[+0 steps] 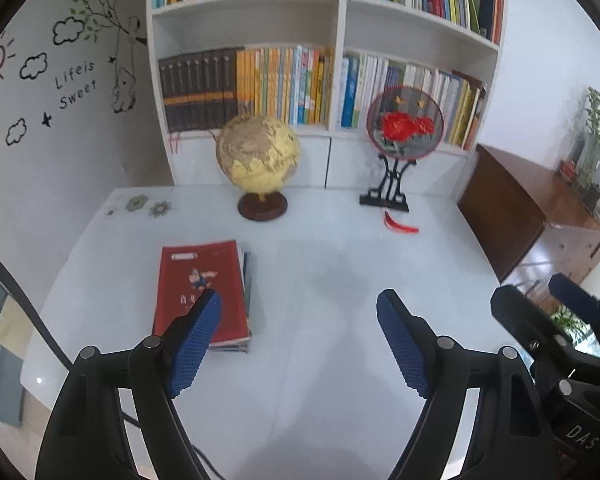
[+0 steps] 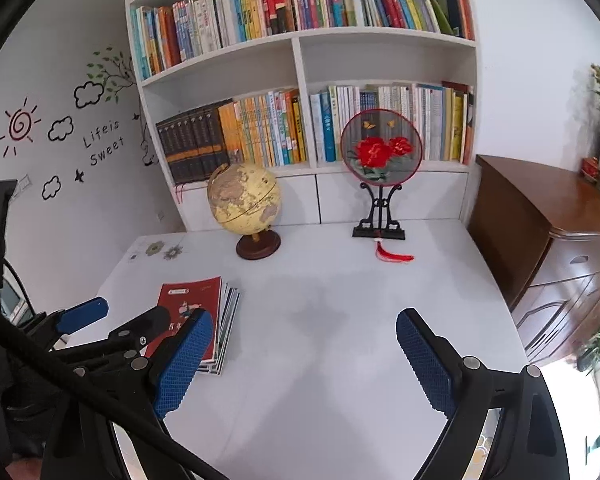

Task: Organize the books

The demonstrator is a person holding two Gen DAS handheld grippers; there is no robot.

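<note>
Both grippers, left [image 1: 300,344] and right [image 2: 304,360], are gaping wide, empty; the books [image 1: 202,292] are looking thin, floppy, slippery, so I'd be pinching the spine edge

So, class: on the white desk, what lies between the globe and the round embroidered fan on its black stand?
Nothing: between the globe and the fan there is only bare white desk, with the bookcase's white panels behind. The right wrist view shows it best.
</note>
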